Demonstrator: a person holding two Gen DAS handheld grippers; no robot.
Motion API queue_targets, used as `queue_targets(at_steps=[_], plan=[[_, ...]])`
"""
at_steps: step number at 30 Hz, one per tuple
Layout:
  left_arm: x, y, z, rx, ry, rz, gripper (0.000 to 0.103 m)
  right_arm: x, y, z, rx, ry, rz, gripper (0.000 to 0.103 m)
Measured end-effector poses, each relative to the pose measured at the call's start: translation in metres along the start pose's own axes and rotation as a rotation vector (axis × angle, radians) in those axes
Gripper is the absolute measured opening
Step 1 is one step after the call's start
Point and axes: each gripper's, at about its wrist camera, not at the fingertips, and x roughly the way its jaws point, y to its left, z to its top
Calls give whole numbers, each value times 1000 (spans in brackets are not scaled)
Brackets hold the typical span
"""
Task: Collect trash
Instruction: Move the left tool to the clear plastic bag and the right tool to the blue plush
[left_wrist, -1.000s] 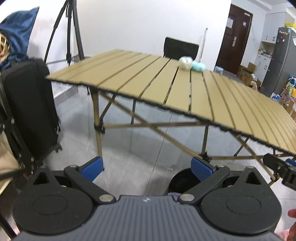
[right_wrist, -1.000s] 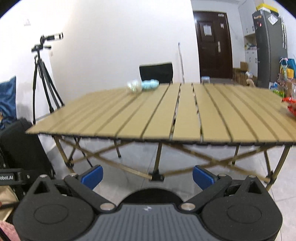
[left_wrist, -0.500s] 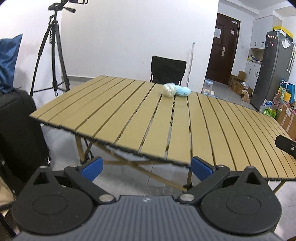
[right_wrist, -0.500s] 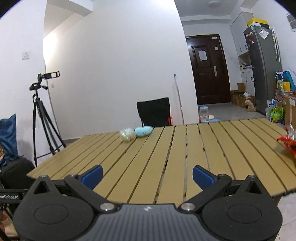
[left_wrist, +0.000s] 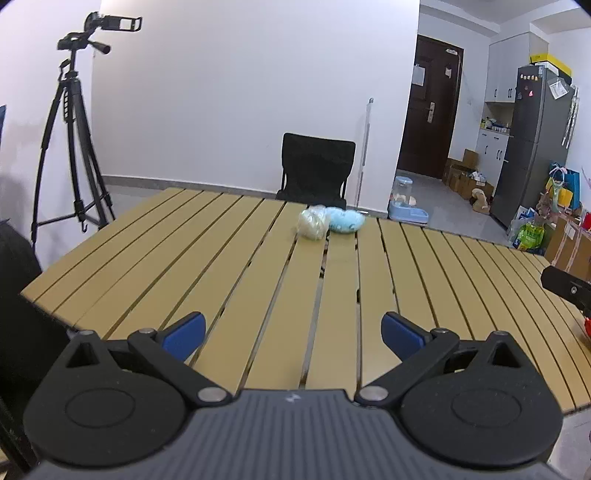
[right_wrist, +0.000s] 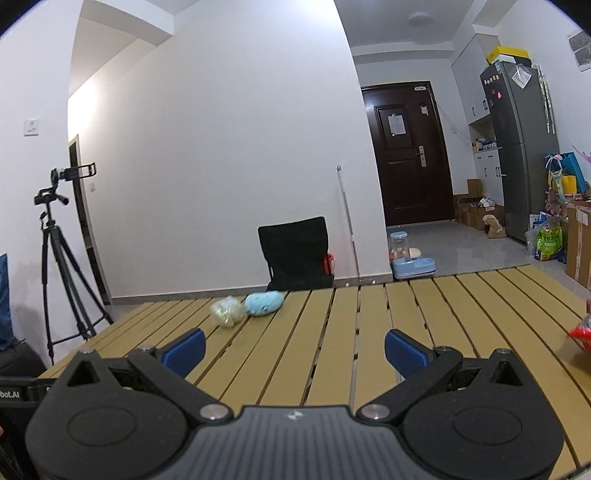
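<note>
Both claws raised above table, wide open, empty; red wrapper cut off.

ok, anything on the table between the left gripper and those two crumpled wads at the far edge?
Nothing visible. Only bare slats of the table lie between the open left gripper and the whitish wad touching the blue wad.

A slatted wooden table fills the room's middle. Behind it stands a black chair against the white wall; left, a tripod; right, a dark door and fridge.
</note>
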Motion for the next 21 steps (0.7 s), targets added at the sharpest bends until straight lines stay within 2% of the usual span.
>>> queue_targets(at_steps=[5, 10, 17, 21], plan=[[26, -11, 24, 31, -26, 13, 103, 29, -8, 14, -23, -10, 4, 103], [63, -13, 54, 15, -24, -2, 103, 72, -13, 28, -56, -1, 23, 103], [138, -22, 93, 26, -26, 1, 103, 143, -22, 51, -57, 11, -2, 103], [194, -34, 113, 67, -6, 31, 103, 187, -32, 62, -50, 22, -23, 103]])
